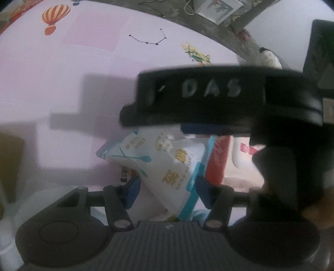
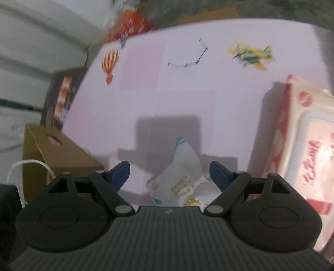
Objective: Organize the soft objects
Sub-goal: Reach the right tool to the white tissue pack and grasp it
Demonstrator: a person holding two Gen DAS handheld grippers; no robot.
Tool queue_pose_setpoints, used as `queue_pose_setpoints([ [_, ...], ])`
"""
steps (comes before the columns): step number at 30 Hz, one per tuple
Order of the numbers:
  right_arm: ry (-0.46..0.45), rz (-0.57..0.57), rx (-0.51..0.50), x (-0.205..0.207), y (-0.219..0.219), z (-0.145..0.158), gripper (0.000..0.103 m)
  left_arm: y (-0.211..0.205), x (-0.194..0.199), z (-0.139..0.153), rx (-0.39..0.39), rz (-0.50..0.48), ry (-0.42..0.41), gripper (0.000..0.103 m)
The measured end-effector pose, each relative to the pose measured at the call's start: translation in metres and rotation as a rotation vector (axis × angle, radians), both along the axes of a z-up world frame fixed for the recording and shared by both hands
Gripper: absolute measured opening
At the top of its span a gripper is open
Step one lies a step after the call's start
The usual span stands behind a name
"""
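Low centre of both views: crumpled white packet [image 1: 177, 173] lies between both grippers. Left gripper [image 1: 167, 188] part-spread around it; right gripper [image 2: 169, 174] spread wide. Collision or tearing is risked.

Pink printed tabletop [image 2: 167, 108] beside white wall [image 2: 31, 41], grey floor [image 1: 187, 18]

I see a pale pink desk [image 2: 177, 104] printed with a balloon and a plane; a white cotton-swab pouch [image 2: 183, 173] and a red-trimmed wet-wipes pack [image 2: 302, 146] lie on it.
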State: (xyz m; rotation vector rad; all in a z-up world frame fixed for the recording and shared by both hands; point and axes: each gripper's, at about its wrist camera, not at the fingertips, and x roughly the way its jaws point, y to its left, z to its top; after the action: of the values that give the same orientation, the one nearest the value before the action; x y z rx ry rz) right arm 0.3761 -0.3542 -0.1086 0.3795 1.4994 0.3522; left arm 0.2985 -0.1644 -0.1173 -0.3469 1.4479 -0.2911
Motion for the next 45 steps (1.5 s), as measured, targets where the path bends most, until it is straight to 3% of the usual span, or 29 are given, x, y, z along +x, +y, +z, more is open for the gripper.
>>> queue_pose_setpoints([
  [2,0.037,0.033,0.007,-0.001,0.005,-0.006,0.083,-0.001,0.003,-0.005,0.011,0.006,0.006,0.050],
  [8,0.099,0.002,0.063,-0.005,-0.003,-0.020,0.076,0.001,0.008,-0.016,0.000,0.021,0.030,0.052],
  [12,0.095,-0.029,0.096,-0.007,-0.010,-0.023,0.058,0.008,0.008,-0.010,-0.012,0.028,0.030,0.052],
  [16,0.081,-0.047,0.118,-0.011,-0.010,-0.021,0.052,0.010,0.006,0.000,-0.028,0.006,0.010,0.052],
  [22,0.030,-0.097,0.154,-0.029,-0.017,0.004,0.051,0.012,-0.004,0.025,-0.041,-0.037,-0.033,0.051],
  [31,-0.096,-0.185,0.192,-0.058,-0.013,0.073,0.051,0.027,-0.021,0.088,-0.060,-0.083,-0.107,0.051],
  [39,-0.178,-0.250,0.286,-0.077,0.039,0.132,0.051,0.098,-0.038,0.153,-0.005,-0.091,-0.175,0.051],
  [45,-0.176,-0.319,0.448,-0.091,0.123,0.146,0.051,0.192,-0.055,0.179,0.082,-0.071,-0.161,0.051],
])
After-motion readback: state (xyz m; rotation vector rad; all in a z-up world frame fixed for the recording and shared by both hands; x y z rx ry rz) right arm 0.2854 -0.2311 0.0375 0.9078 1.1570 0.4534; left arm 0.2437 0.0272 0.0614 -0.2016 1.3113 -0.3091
